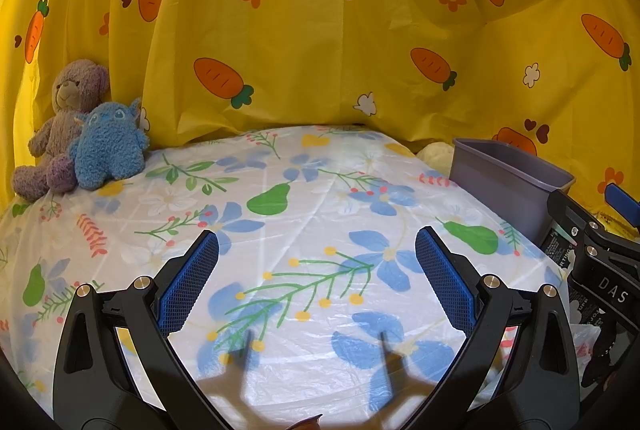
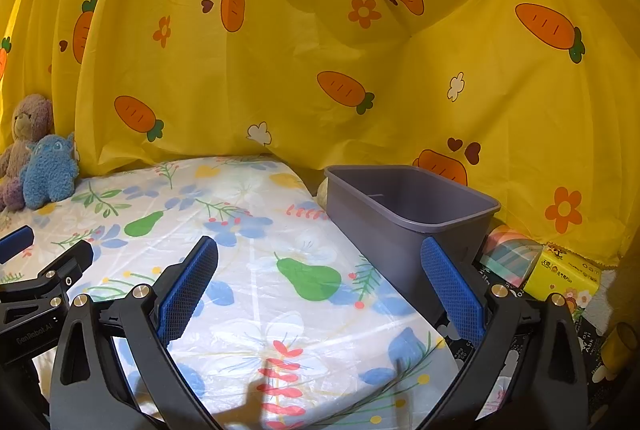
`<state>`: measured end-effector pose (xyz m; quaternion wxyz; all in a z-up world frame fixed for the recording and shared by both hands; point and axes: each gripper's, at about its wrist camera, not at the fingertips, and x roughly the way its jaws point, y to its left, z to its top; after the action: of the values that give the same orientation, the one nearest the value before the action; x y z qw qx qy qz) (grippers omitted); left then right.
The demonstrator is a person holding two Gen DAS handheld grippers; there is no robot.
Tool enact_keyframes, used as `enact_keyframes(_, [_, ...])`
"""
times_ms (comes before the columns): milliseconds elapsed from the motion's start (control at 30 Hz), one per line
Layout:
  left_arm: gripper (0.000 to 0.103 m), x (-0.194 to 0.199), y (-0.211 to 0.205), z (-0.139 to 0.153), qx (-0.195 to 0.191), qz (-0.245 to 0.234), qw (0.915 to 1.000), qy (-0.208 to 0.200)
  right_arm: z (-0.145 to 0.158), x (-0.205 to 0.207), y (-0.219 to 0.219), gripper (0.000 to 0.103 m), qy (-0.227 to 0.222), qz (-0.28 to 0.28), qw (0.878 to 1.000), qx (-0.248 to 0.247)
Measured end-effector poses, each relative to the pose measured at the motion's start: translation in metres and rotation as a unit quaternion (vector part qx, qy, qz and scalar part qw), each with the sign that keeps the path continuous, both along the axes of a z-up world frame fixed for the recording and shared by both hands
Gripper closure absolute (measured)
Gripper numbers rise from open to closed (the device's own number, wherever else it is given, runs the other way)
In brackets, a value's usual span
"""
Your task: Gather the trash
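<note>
A grey-purple plastic bin (image 2: 412,213) stands at the table's right edge, seemingly empty; it also shows at the right in the left wrist view as the bin (image 1: 504,181). My left gripper (image 1: 318,282) hovers open over the floral tablecloth (image 1: 304,197), nothing between its blue pads. My right gripper (image 2: 320,290) is open too, its right finger just in front of the bin wall. The left gripper (image 2: 24,262) shows at the left edge of the right wrist view. No loose trash is visible on the cloth. A small brown tip (image 1: 308,422) peeks in at the bottom edge.
Two plush toys, a purple bear (image 1: 60,121) and a blue creature (image 1: 108,145), sit at the table's far left. A yellow carrot-print curtain (image 2: 320,49) hangs behind. Right of the bin lie a yellow tissue pack (image 2: 560,274) and a plaid packet (image 2: 510,254).
</note>
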<state>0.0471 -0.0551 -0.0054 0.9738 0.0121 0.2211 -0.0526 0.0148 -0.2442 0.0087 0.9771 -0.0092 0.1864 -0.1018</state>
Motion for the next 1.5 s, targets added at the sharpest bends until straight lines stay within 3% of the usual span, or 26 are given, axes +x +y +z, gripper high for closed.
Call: enact_keyframes(1500, [0.006, -0.0023, -0.0031, -0.0007, 0.000, -0.004, 1.0000, 0.001, -0.0034, -0.0025, -0.0029, 0.006, 0.000, -0.007, 1.000, 0.006])
